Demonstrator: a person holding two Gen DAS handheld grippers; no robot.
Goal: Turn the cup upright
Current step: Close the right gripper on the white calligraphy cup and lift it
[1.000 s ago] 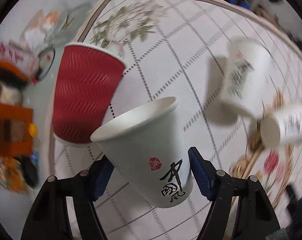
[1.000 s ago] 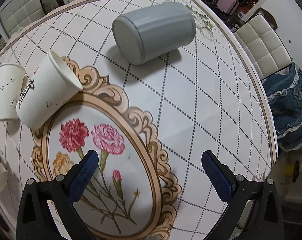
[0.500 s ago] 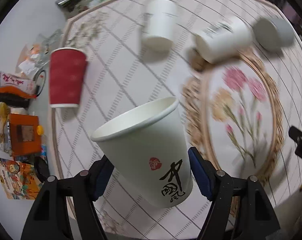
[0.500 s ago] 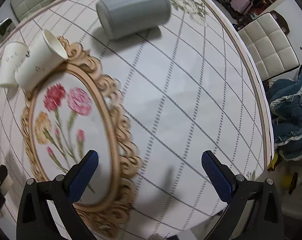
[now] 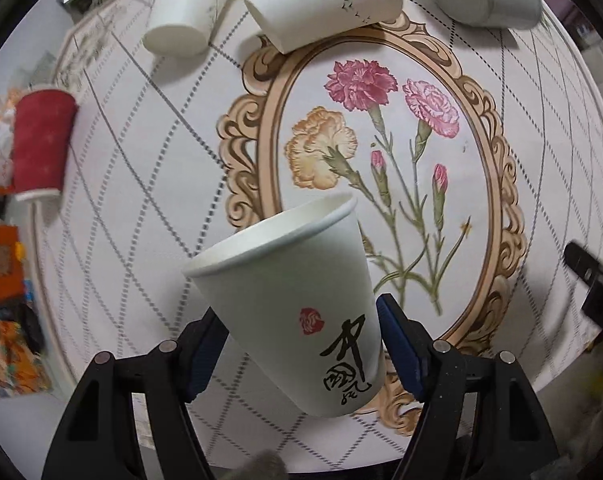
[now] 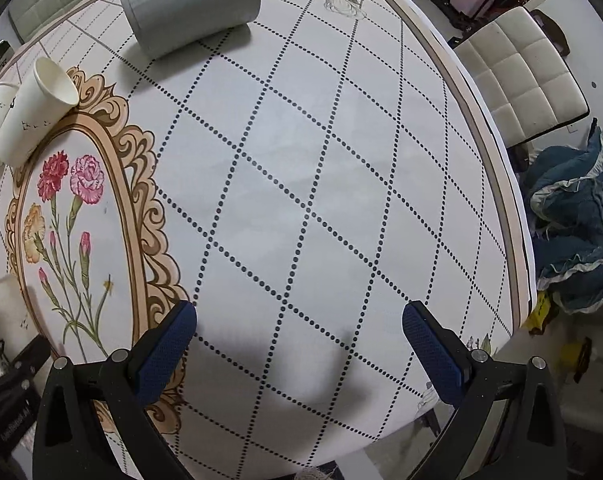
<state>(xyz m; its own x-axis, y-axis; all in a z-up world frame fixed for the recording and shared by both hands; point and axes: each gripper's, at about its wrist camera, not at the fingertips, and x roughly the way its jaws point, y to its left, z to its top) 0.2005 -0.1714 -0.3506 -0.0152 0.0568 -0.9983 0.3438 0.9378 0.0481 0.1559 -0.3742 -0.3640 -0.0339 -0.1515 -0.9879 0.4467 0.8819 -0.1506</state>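
Observation:
My left gripper (image 5: 301,344) is shut on a white paper cup (image 5: 293,308) with black calligraphy and a red seal. It holds the cup above the table, mouth pointing up and away, tilted. A second white cup (image 5: 325,0) lies on its side at the top of the flower oval; it also shows in the right wrist view (image 6: 33,120). A grey cup (image 6: 193,8) lies on its side at the far end. My right gripper (image 6: 297,344) is open and empty above the table's near right part.
A red ribbed cup (image 5: 39,144) and a white cup (image 5: 189,4) stand upside down at the left. The round table (image 6: 341,160) has a flower cloth. A white chair (image 6: 517,72) and blue cloth (image 6: 573,224) lie beyond its right edge. Clutter (image 5: 5,280) sits off the left edge.
My left gripper has swung with the held cup from the red cup side toward the flower oval. My right gripper has pulled back and to the right, away from the lying cups.

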